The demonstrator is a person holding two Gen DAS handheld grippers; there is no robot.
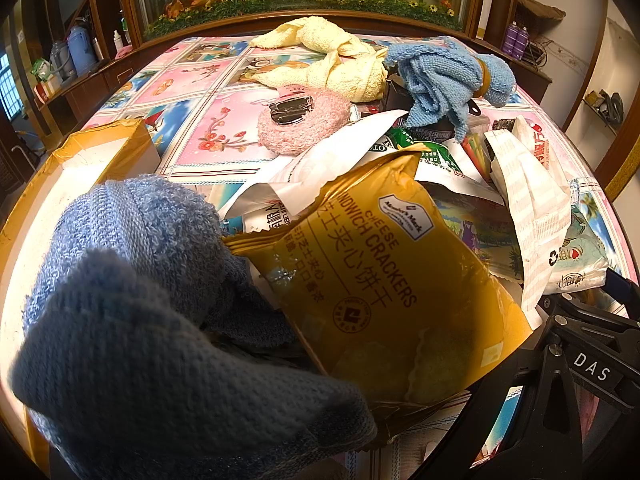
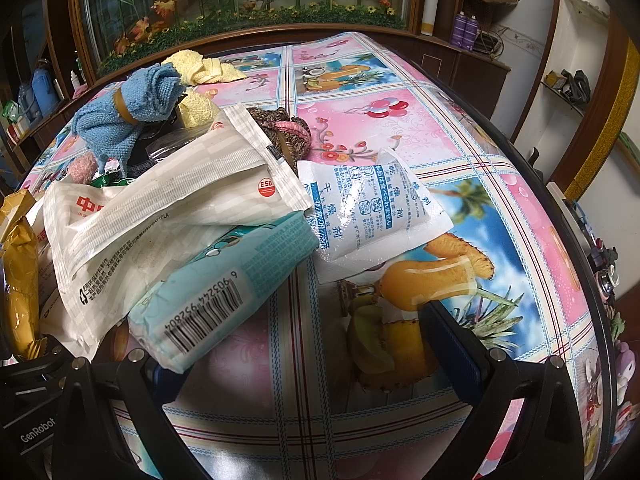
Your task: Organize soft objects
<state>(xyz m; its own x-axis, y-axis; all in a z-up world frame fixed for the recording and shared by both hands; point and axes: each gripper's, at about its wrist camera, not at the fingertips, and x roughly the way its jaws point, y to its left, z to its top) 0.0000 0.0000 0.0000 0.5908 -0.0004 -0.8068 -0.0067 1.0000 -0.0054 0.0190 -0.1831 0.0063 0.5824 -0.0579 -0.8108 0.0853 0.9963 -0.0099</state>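
In the left wrist view a blue knitted cloth (image 1: pixel 140 320) fills the lower left and hides my left gripper's fingers; it seems held over a yellow-taped box (image 1: pixel 100 148). Beyond lie a yellow cracker bag (image 1: pixel 380 280), a pink fluffy scrunchie (image 1: pixel 300 120), a cream towel (image 1: pixel 332 56) and a bundled blue towel (image 1: pixel 444 76). In the right wrist view my right gripper (image 2: pixel 304 344) is open and empty just above the table, its left finger beside a teal tissue pack (image 2: pixel 224 280). The blue towel (image 2: pixel 132 108), the cream towel (image 2: pixel 204 68) and a brown knitted item (image 2: pixel 284 128) lie further back.
A heap of packets covers the table's middle: a white striped bag (image 2: pixel 168 200), a white desiccant sachet (image 2: pixel 372 208), green wrappers (image 1: pixel 424 148). The patterned tablecloth (image 2: pixel 400 120) is bare to the right. A wooden cabinet with fake plants (image 2: pixel 240 0) stands behind.
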